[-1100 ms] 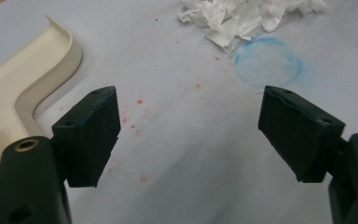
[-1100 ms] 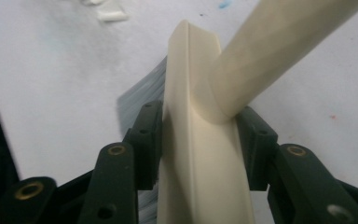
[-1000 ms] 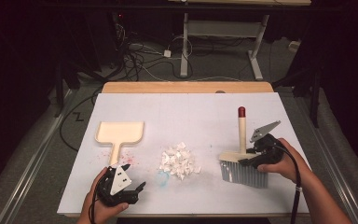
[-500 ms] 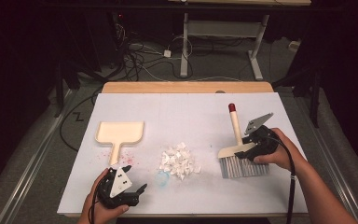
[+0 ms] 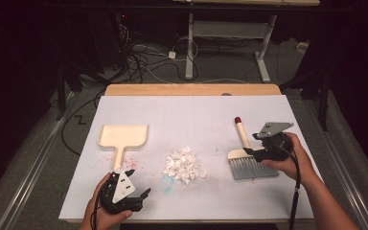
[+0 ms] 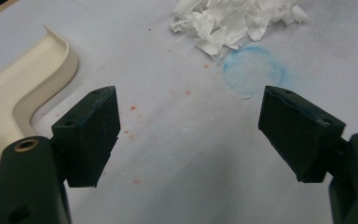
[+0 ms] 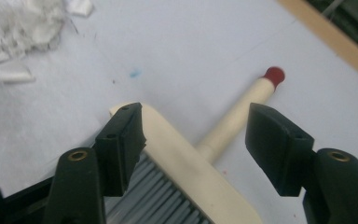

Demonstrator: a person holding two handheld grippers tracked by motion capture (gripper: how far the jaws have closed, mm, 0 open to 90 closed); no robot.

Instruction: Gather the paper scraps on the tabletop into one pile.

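Both your grippers are spread open, holding nothing.
Right gripper (image 7: pixel 193 140) straddles the cream brush with grey bristles (image 7: pixel 186 186); left gripper (image 6: pixel 189 135) hovers over the white tabletop (image 6: pixel 191 158) near the shredded white paper pile (image 6: pixel 235 21).

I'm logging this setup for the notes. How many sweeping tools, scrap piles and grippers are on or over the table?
Sweeping tools: 2, the dustpan and the brush
Piles of white paper scraps: 1
Grippers: 2, the left gripper and the right gripper
Total: 5
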